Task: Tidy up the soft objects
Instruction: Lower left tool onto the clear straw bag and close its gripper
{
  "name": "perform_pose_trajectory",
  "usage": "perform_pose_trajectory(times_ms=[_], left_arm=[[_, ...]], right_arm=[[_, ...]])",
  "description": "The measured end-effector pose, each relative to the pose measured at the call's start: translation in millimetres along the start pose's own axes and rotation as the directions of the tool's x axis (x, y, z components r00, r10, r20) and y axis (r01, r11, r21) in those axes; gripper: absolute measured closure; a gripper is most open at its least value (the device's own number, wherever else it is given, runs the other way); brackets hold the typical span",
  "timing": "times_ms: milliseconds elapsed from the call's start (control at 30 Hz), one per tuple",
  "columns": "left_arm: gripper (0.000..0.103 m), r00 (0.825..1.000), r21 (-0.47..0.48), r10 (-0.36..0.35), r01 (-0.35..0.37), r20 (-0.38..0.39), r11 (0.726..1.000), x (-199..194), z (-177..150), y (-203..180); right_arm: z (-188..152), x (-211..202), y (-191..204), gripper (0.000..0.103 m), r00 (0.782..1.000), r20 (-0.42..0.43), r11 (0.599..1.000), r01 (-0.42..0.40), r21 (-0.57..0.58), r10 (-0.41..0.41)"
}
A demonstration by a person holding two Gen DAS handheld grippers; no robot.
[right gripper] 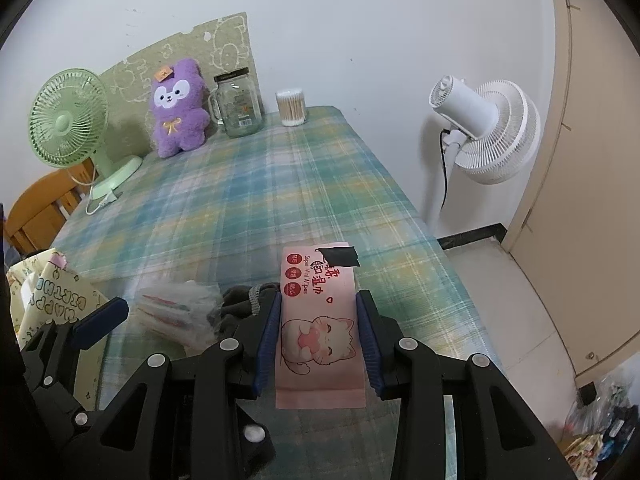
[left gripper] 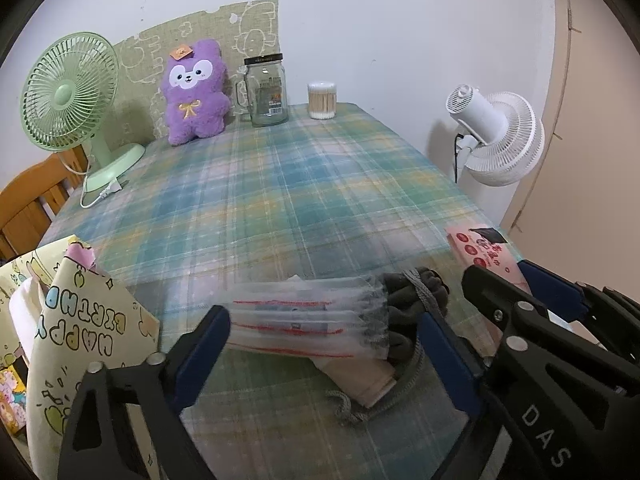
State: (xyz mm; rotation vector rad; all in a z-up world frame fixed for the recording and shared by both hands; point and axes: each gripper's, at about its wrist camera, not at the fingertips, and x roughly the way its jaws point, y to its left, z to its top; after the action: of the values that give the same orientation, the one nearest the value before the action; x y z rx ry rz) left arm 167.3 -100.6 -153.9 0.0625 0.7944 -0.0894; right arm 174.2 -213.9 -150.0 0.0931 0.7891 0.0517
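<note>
Plaid tablecloth [right gripper: 240,200] lies bare from wipes pack [right gripper: 320,320] to far edge.

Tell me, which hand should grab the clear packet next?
Probably the left. The left gripper is wide open with the clear packet lying between its fingers, not pressed. The right gripper is busy, shut on the pink wipes pack.

Two fans: one green desk fan [left gripper: 70,90] left of the purple plush [left gripper: 196,92], one white standing fan [left gripper: 496,136] off to its right. One plush, one glass jar [left gripper: 267,90] just right of it, one tub of cotton swabs [left gripper: 322,101] beyond the jar. One pink wipes pack [right gripper: 318,320], one clear packet [left gripper: 304,326], one birthday bag [left gripper: 80,344], all nearer the camera than the plush.
</note>
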Motion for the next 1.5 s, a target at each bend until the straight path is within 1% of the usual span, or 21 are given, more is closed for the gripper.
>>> perform_pose_trajectory(times_ms=[33,67,100,167,200,267,300,333,367,400,467,633,867,1100,1133,1167,1233,1300,1333,1367,1500], left_arm=[[0.012,1.000,0.000,0.003,-0.003,0.000,1.000,1,0,0],[0.018,1.000,-0.001,0.001,-0.001,-0.002,1.000,3,0,1],[0.020,1.000,-0.001,-0.006,0.006,-0.004,1.000,4,0,1],[0.030,1.000,-0.003,-0.029,0.029,-0.011,1.000,5,1,2],[0.033,0.999,-0.003,-0.037,0.037,-0.012,0.999,4,0,2],[0.051,0.998,-0.001,-0.060,0.060,-0.017,0.998,3,-1,2],[0.055,0.997,0.001,-0.071,0.072,-0.020,0.997,2,-2,2],[0.062,0.997,0.004,-0.075,0.075,-0.019,0.997,0,-2,1],[0.067,0.997,0.008,-0.078,0.078,-0.019,0.997,-1,-3,1],[0.069,0.997,0.010,-0.080,0.081,-0.021,0.997,-2,-4,1],[0.080,0.996,0.008,-0.087,0.087,-0.028,0.996,-3,-7,2],[0.095,0.994,-0.002,-0.096,0.096,-0.047,0.995,-8,-16,8],[0.103,0.992,0.006,-0.111,0.112,-0.062,0.994,-22,-34,11],[0.101,0.991,0.006,-0.115,0.116,-0.067,0.993,-32,-47,12],[0.095,0.991,0.002,-0.117,0.117,-0.069,0.993,-33,-46,13],[0.080,0.991,-0.004,-0.116,0.116,-0.069,0.993,-33,-46,13],[0.069,0.992,-0.016,-0.109,0.108,-0.060,0.994,-35,-45,14],[0.056,0.993,-0.022,-0.102,0.101,-0.056,0.995,-36,-41,14],[0.044,0.994,-0.026,-0.096,0.095,-0.054,0.995,-37,-40,14],[0.039,0.995,-0.033,-0.090,0.088,-0.046,0.996,-37,-37,14],[0.031,0.998,-0.054,-0.063,0.061,-0.025,0.997,-38,-27,14]], right_arm=[[0,1,0,0.063,1.000,-0.001,1.000,0.000,-0.001,0.000],[0,2,0,0.063,1.000,-0.003,1.000,0.000,-0.003,0.000],[0,4,0,0.063,1.000,-0.005,1.000,0.000,-0.003,0.000],[0,4,0,0.063,1.000,-0.007,1.000,-0.006,-0.002,0.006],[1,5,1,0.063,1.000,-0.008,1.000,-0.007,-0.003,0.007],[0,5,2,0.063,1.000,-0.008,1.000,-0.005,-0.007,0.005],[0,5,2,0.062,1.000,-0.010,1.000,-0.005,-0.007,0.005],[-1,4,3,0.062,1.000,-0.010,1.000,-0.004,-0.008,0.004],[-2,4,3,0.062,1.000,-0.011,1.000,-0.003,-0.009,0.003],[-2,3,4,0.062,1.000,-0.013,1.000,-0.003,-0.010,0.003],[-5,2,5,0.062,1.000,-0.016,1.000,-0.002,-0.010,0.002],[-14,-5,13,0.062,1.000,-0.020,1.000,-0.010,-0.019,0.010],[-32,-15,24,0.062,0.999,-0.037,0.999,-0.022,-0.032,0.021],[-45,-25,28,0.062,0.999,-0.045,0.999,-0.030,-0.033,0.028],[-45,-26,28,0.062,0.999,-0.042,0.999,-0.030,-0.032,0.028],[-44,-28,28,0.062,0.999,-0.037,0.999,-0.030,-0.033,0.028],[-42,-31,28,0.062,0.999,-0.026,0.999,-0.033,-0.034,0.032],[-40,-33,28,0.062,0.999,-0.019,0.999,-0.036,-0.035,0.036],[-38,-35,29,0.062,0.999,-0.012,0.999,-0.039,-0.038,0.039],[-35,-35,29,0.062,0.999,-0.007,0.998,-0.041,-0.041,0.041],[-23,-36,29,0.062,0.999,0.015,0.998,-0.043,-0.047,0.044]])
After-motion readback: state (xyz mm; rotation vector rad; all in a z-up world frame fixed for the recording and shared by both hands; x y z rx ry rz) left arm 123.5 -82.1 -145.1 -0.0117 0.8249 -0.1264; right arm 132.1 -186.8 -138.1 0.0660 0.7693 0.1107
